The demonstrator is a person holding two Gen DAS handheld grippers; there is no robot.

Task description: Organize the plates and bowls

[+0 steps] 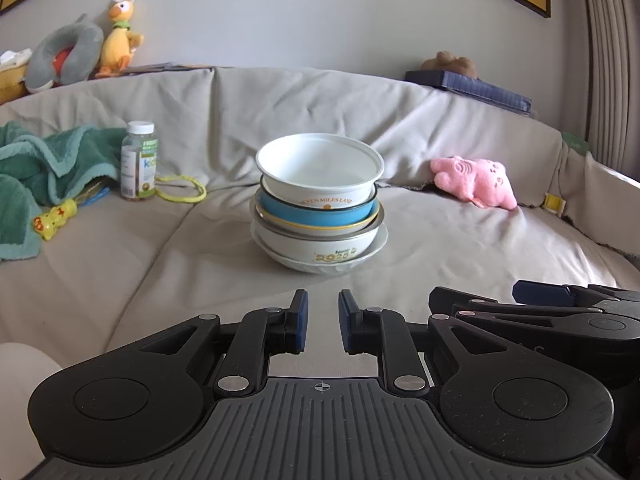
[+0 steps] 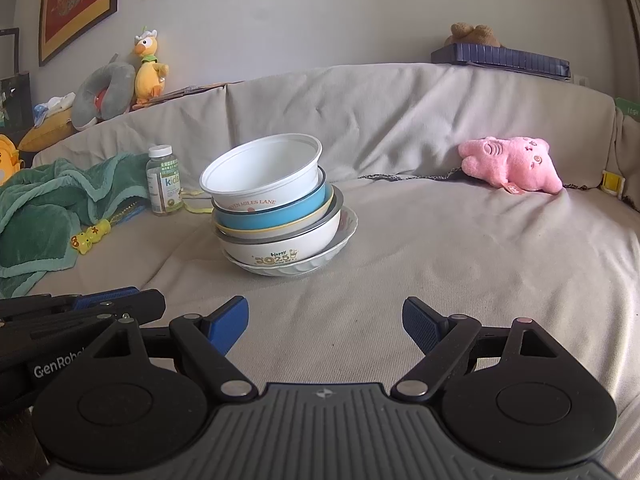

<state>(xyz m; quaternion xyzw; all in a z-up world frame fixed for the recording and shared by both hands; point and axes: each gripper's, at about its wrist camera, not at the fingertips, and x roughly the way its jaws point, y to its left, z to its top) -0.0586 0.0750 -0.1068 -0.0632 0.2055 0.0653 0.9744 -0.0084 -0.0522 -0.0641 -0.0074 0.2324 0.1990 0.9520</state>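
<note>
Left wrist view: stack of bowls (image 1: 320,204) sits ahead of the narrowly parted left gripper (image 1: 323,320); right gripper (image 2: 325,326) gapes wide.

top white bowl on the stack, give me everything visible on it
The top white bowl is plain, matte, plastic-looking, with a thin rolled rim and straight tapering walls. It looks empty. It sits tilted, not level, nested in a white bowl lettered "MILES LANE", which is the only thing touching it. The stack stands on the beige sofa cover. Neither tool touches it: the left tool is narrowly open and the right tool wide open, both short of the stack and holding nothing.
</note>
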